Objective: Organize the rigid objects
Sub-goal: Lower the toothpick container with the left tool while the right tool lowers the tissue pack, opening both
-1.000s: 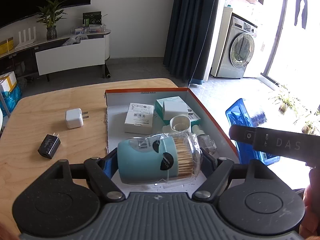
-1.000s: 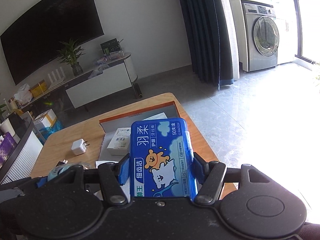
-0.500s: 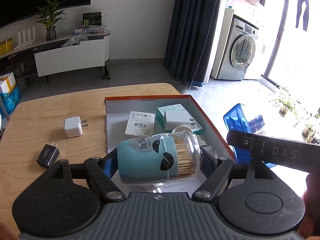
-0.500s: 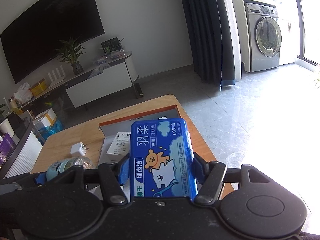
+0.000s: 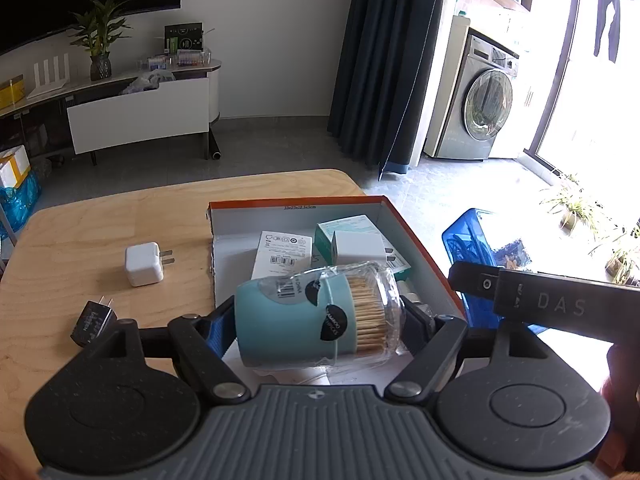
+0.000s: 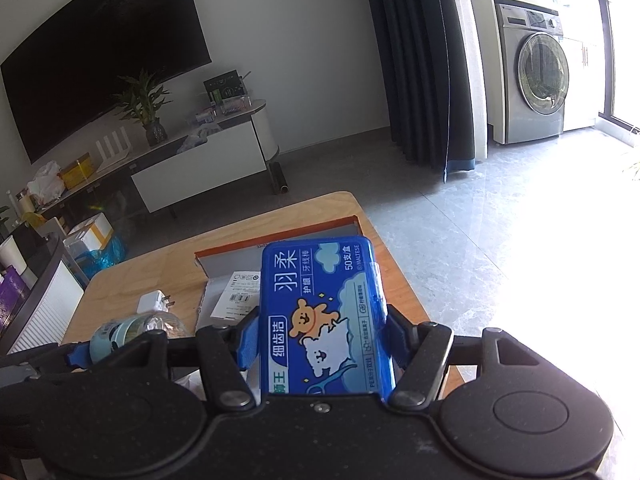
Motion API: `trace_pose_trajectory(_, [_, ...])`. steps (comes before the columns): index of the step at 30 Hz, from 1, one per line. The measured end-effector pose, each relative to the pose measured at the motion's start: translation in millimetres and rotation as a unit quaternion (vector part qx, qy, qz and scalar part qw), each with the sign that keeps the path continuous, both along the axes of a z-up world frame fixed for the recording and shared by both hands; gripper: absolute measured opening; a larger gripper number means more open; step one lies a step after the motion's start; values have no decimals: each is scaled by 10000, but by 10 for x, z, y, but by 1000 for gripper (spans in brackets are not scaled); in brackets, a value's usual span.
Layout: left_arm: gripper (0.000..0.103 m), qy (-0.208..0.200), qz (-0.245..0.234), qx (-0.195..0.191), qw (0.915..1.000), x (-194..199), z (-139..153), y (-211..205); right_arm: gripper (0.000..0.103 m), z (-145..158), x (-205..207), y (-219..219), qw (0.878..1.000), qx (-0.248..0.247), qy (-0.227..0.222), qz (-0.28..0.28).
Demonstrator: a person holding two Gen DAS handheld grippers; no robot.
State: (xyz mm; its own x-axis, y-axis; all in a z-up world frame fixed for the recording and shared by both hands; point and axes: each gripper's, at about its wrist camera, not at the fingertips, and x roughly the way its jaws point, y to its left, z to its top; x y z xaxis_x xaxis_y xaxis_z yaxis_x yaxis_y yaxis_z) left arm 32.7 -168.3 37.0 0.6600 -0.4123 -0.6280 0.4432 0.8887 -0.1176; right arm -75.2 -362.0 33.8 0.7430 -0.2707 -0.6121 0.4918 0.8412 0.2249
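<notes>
My left gripper (image 5: 318, 320) is shut on a teal toothpick jar (image 5: 316, 318) with a clear lid, lying sideways above the near end of an orange-rimmed cardboard box (image 5: 416, 240). In that box lie a white carton (image 5: 282, 256) and a green-and-white carton (image 5: 352, 240). My right gripper (image 6: 320, 340) is shut on a blue dental floss box (image 6: 324, 316) printed with cartoon bears, held over the box's right side. The jar (image 6: 132, 332) and the left gripper show at the lower left of the right wrist view.
A white charger (image 5: 144, 264) and a black charger (image 5: 92, 322) lie on the wooden table (image 5: 100, 224) left of the box. The right gripper's black body (image 5: 540, 304) crosses the right side. Beyond the table are a TV stand, curtain and washing machine.
In both views the table and box have slid down a little, as if both grippers tilted or lifted slightly. Both grips are unchanged.
</notes>
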Motion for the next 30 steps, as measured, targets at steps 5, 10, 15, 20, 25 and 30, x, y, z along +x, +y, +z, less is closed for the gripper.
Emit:
trace_pose_trajectory(5, [81,43,9,-5,10000,33,3,-12,74,3,50,-23,10000,22,50,25])
trace_pose_trajectory(10, [81,41,5,-14,10000,84,17,-36,74,21,93,-59,10000,-2,88,24])
trace_pose_trajectory(15, [81,45,22,-24,10000,138,2,-47,74,33,151,-97,9999,-14,105,40])
trace_pose_trajectory(20, [81,76,43,-31,10000,212,-6,-55,74,37,239,-160,9999,-13,138,72])
trace_pose_trajectory(25, [81,120,30,4,9999,283,-17,-97,74,28,325,-222,9998,15,147,124])
trace_pose_trajectory(30, [81,142,8,26,9999,358,-15,-134,74,21,383,-292,9998,20,166,148])
